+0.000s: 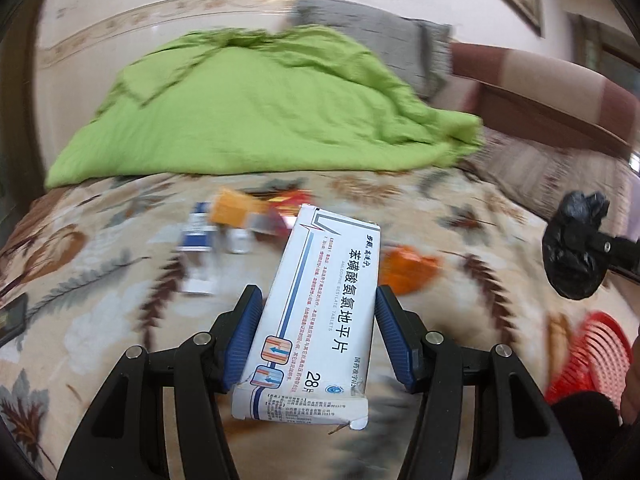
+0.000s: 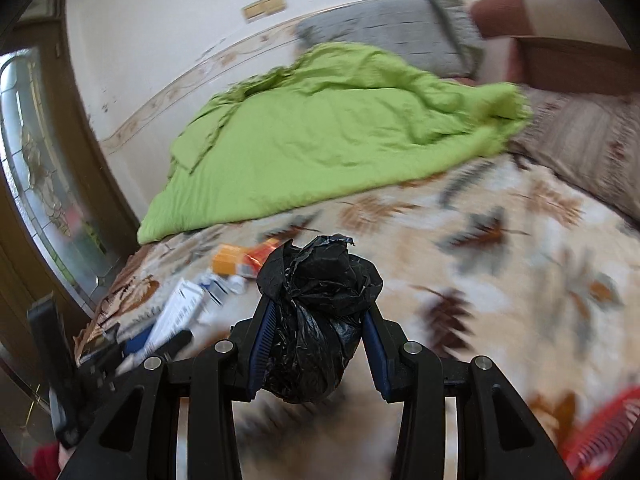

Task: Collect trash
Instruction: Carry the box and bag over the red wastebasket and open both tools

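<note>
My left gripper is shut on a white medicine box with blue print, held above a leaf-patterned bedspread. My right gripper is shut on a crumpled black plastic bag; the same bag shows at the right of the left wrist view. More trash lies on the bed: an orange box, a blue and white box, a small white bottle, a red wrapper and an orange wrapper. The left gripper with its box appears low left in the right wrist view.
A red plastic basket sits at the lower right, seen too as the basket in the right wrist view. A green quilt and grey pillow fill the far bed. A dark phone lies at the left edge. A glass-panelled door stands left.
</note>
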`<state>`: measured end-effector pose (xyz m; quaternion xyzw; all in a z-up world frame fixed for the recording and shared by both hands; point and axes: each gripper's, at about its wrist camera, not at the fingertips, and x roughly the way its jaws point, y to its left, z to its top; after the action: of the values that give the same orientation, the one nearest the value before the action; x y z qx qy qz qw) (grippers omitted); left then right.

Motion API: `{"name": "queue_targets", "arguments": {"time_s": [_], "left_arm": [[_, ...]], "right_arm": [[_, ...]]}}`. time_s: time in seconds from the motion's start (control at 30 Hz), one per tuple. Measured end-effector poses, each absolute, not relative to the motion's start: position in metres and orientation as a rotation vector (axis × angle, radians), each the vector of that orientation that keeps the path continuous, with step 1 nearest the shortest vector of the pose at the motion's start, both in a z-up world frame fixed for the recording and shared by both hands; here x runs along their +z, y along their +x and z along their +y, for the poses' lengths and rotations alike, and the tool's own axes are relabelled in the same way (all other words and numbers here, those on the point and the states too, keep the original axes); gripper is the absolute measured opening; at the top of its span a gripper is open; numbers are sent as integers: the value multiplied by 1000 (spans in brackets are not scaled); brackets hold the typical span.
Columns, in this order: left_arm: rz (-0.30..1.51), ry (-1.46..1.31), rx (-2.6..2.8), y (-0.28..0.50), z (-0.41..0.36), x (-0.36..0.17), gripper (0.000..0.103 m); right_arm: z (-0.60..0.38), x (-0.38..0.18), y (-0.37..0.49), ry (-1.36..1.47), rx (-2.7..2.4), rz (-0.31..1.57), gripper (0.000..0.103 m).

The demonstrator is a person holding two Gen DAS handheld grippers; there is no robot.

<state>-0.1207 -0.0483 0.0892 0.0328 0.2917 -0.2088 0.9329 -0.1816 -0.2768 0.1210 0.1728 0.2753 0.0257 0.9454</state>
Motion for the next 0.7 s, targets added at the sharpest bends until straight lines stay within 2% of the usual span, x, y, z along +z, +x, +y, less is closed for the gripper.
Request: {"name": "queue_targets", "arguments": {"time_s": [0.37,0.63,0.7], "left_arm": [[639,210,-946,-228,-207,118,57],[773,283,-1164,-278,-306,100,57],[779,311,-1171,-281,-316,95,68]], "right_arm": [[-428,115,-358,453,-321,596,45],[-474,104,-416,531,-425,600,48],[-478,101,-419,541,-429,607,50]]}}
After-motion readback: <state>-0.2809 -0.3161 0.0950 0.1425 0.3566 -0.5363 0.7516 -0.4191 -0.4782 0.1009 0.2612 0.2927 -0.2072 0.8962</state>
